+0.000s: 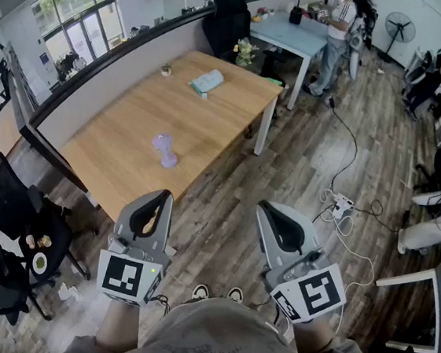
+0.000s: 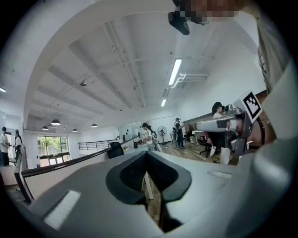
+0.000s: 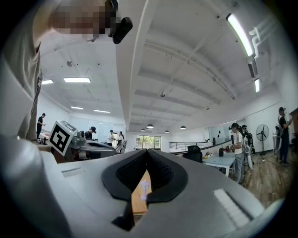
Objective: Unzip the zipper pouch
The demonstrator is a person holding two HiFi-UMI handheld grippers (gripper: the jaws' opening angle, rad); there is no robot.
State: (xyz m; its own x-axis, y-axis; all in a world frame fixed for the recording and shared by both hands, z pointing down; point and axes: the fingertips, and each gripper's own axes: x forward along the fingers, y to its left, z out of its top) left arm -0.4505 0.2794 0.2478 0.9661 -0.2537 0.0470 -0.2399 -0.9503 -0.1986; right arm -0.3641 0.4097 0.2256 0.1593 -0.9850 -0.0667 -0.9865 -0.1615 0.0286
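Left hand-held gripper (image 1: 162,198) and right hand-held gripper (image 1: 267,209) hang closed; likely pouch (image 1: 207,82) beyond.

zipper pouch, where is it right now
In the head view, the pale green zipper pouch lies near the far end of the wooden table, up and right of the purple object.

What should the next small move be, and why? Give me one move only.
Probably step up to the wooden table and carry both grippers toward the teal pouch near its far end. The left gripper and right gripper are shut, empty and held over the floor short of the table, so the pouch looks out of reach.
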